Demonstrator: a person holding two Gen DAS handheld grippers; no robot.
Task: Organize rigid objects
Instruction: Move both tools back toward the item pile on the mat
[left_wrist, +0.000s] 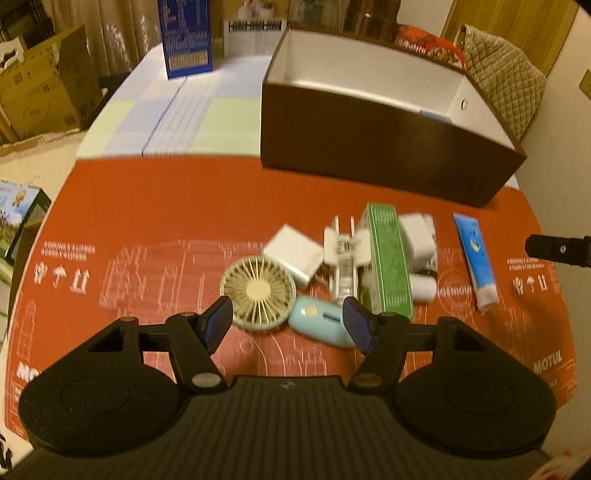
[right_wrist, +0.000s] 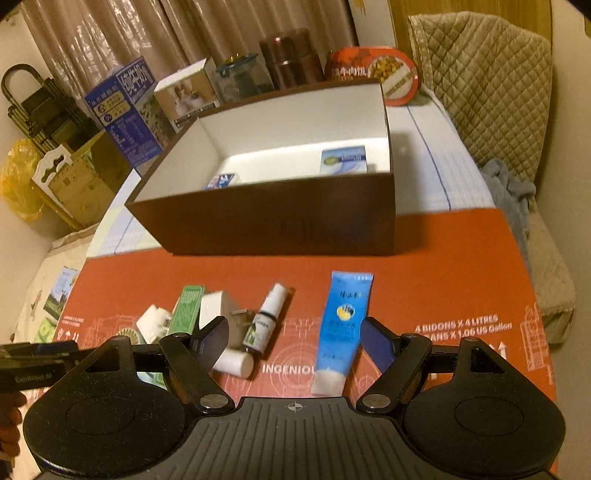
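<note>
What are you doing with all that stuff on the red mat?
A person is tidying small things into the brown cardboard box with white inside, using one pair of tongs in each hand. Both tongs are open and hold nothing. The left tongs hover over the small round cream fan and its light blue handle. The right tongs hover over the blue squeeze tube with a white cap. Two small boxes already lie inside the box.

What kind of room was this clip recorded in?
Probably a lived-in home room, not a lab: beige patterned curtains, a quilted tan chair cover, and food packages like the blue milk carton crowd the table.
</note>
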